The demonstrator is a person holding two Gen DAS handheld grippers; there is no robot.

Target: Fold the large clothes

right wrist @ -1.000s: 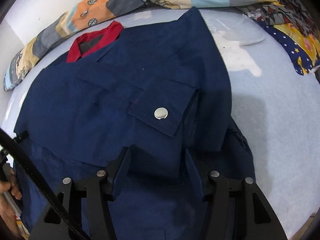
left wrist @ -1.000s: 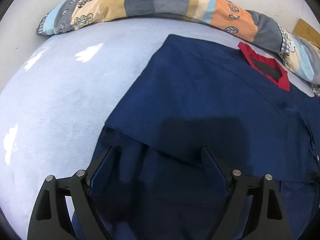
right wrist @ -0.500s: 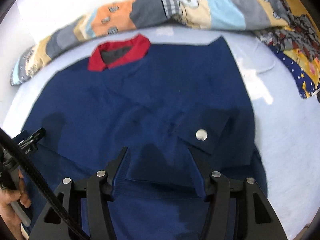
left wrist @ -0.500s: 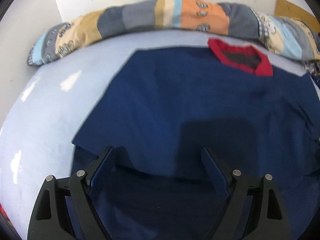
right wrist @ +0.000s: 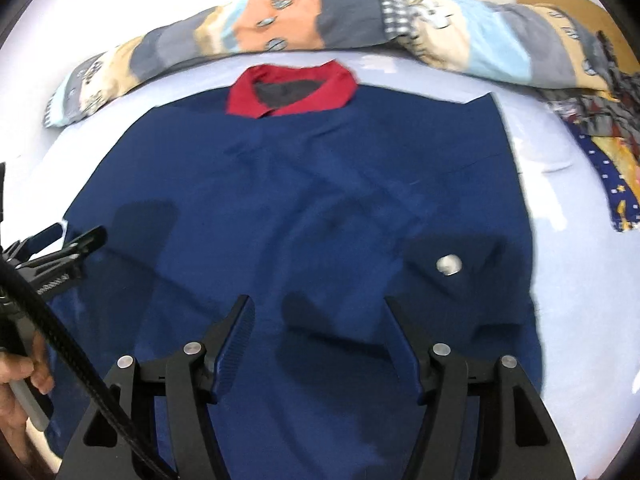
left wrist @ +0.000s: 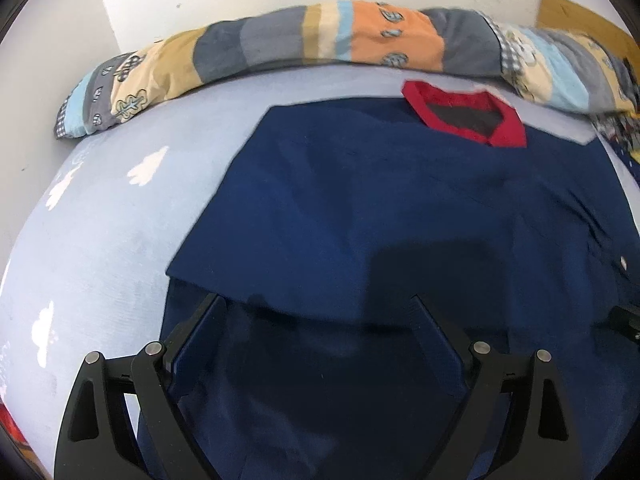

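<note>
A large navy jacket [left wrist: 380, 208] with a red collar [left wrist: 464, 116] lies flat on the light blue bed [left wrist: 100, 220], sleeves folded in over its body. It also shows in the right wrist view [right wrist: 300, 208], with its red collar [right wrist: 292, 92] and a silver snap button [right wrist: 449, 266] on a cuff. My left gripper [left wrist: 318, 308] is open and empty above the jacket's lower left part. My right gripper [right wrist: 320, 312] is open and empty above its lower middle. The left gripper [right wrist: 68, 252] also shows at the left edge of the right wrist view.
A rolled patchwork quilt [left wrist: 320, 44] lies along the far edge of the bed against the white wall; it also shows in the right wrist view [right wrist: 360, 12]. A star-print cloth [right wrist: 612, 176] lies at the right. The bed sheet [right wrist: 580, 280] lies bare on the right.
Both grippers have drawn back and turned to face the jacket squarely, so more of it shows. Both stayed open and empty. The jacket has not moved.
</note>
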